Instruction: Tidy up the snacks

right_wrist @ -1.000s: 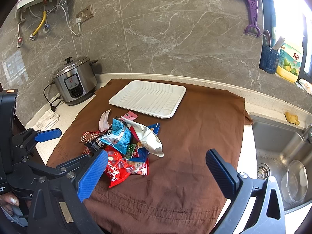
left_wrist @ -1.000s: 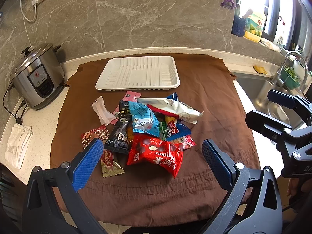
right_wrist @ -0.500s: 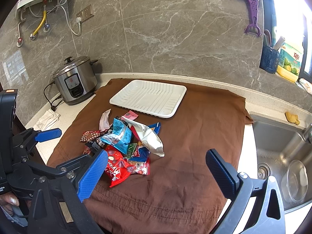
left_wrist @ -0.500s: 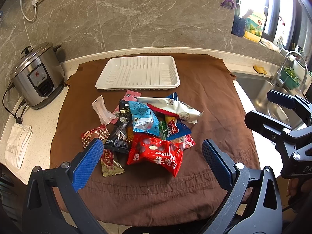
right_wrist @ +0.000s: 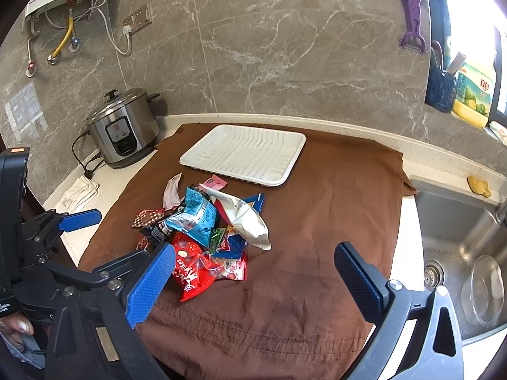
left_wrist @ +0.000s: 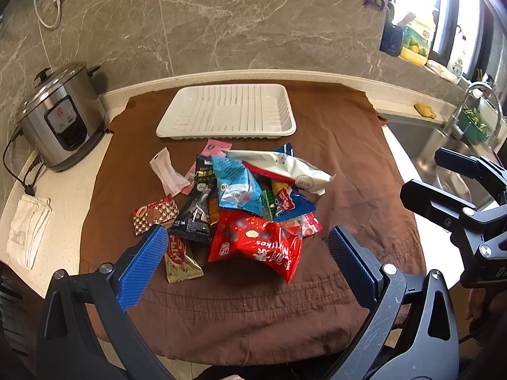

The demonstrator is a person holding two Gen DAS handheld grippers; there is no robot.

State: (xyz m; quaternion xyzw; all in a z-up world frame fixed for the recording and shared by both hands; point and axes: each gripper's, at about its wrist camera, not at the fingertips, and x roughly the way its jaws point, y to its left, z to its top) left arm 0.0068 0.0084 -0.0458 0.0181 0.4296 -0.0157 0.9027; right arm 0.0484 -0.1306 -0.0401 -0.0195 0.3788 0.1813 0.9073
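A pile of snack packets lies on a brown cloth (left_wrist: 348, 158): a red bag (left_wrist: 256, 245) at the front, a light blue bag (left_wrist: 236, 183), a white bag (left_wrist: 285, 167), a black packet (left_wrist: 196, 209) and small wrapped pieces. The red bag (right_wrist: 193, 269) also shows in the right wrist view. An empty white ribbed tray (left_wrist: 226, 110) (right_wrist: 244, 153) sits behind the pile. My left gripper (left_wrist: 247, 262) is open and empty, just in front of the pile. My right gripper (right_wrist: 256, 278) is open and empty, right of and in front of the pile.
A steel rice cooker (left_wrist: 60, 120) stands at the left with its cord and a folded white cloth (left_wrist: 27, 228). A sink (right_wrist: 459, 253) with a clear bowl (right_wrist: 484, 288) lies to the right. A marble wall stands behind.
Both grippers have barely shifted; the pile and tray lie as before.
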